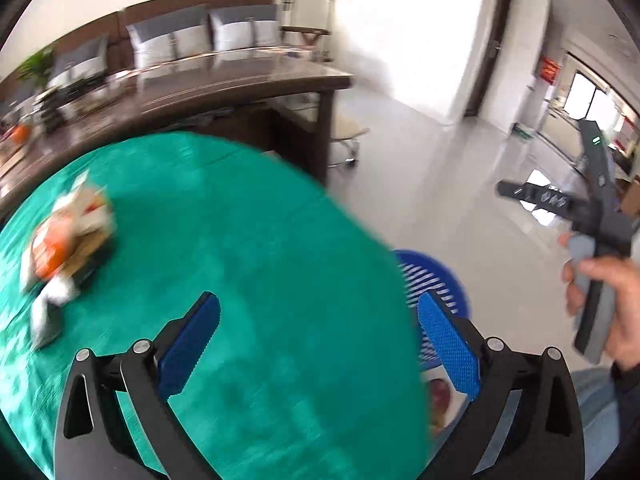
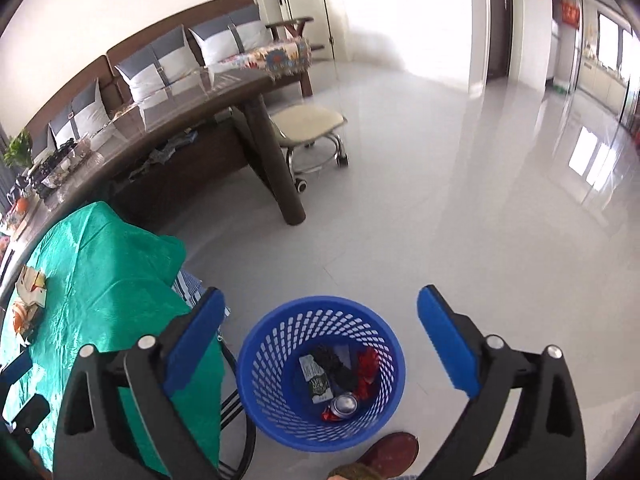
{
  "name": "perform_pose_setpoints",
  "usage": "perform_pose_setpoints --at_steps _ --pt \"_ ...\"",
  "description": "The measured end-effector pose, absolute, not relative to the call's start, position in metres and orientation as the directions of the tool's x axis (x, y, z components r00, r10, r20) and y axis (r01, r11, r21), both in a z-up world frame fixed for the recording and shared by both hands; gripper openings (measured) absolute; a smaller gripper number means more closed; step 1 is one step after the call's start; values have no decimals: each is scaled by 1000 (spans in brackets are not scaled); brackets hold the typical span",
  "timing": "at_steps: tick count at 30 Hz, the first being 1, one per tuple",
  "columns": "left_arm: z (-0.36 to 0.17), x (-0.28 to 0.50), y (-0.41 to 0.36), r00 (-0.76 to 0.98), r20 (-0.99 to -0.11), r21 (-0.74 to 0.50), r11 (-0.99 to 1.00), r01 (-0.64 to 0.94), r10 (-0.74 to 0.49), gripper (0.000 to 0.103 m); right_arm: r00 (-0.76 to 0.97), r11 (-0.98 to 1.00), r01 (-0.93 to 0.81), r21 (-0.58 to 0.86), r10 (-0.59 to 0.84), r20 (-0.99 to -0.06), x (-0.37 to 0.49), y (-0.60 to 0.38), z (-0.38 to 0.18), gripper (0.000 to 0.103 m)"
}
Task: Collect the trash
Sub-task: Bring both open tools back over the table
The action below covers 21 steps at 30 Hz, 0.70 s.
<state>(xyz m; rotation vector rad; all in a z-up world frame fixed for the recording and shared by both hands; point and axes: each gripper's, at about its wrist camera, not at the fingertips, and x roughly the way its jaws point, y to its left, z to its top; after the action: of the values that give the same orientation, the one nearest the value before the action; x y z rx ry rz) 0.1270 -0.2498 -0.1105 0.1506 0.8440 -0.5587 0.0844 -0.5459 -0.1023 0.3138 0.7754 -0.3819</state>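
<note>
Grey tiled floor (image 2: pixel 440 200), green tablecloth (image 1: pixel 240 260)

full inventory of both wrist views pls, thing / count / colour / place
waste basket: 1, blue mesh, floor beside the green table
trash in basket: several, silver can, red, black and grey wrappers
trash pile: 1 heap, orange and white, on the tablecloth, blurred
tablecloth: 1, green, small table
long table: 1, dark brown
stool: 1, cream seat, chrome wheeled base
sofa cushions: several, grey-white
left gripper: blue pads, open, empty
right gripper: blue pads, open, above basket
hand: 1, holding right gripper
</note>
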Motion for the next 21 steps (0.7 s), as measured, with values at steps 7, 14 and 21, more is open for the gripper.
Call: perform_pose_setpoints --at_steps 7,14,21 --pt "-128 111 -126 557 -795 -42 939 341 -238 98 745 976 211 62 -119 -657 88 -416 -94 98" --pt "-133 110 -54 574 -803 -25 972 232 -157 98 700 992 -73 104 125 -703 85 -286 -116 98" --pt "-131 124 -19 558 -809 -101 979 179 -186 98 631 976 -219 16 154 -761 85 -228 -140 98"
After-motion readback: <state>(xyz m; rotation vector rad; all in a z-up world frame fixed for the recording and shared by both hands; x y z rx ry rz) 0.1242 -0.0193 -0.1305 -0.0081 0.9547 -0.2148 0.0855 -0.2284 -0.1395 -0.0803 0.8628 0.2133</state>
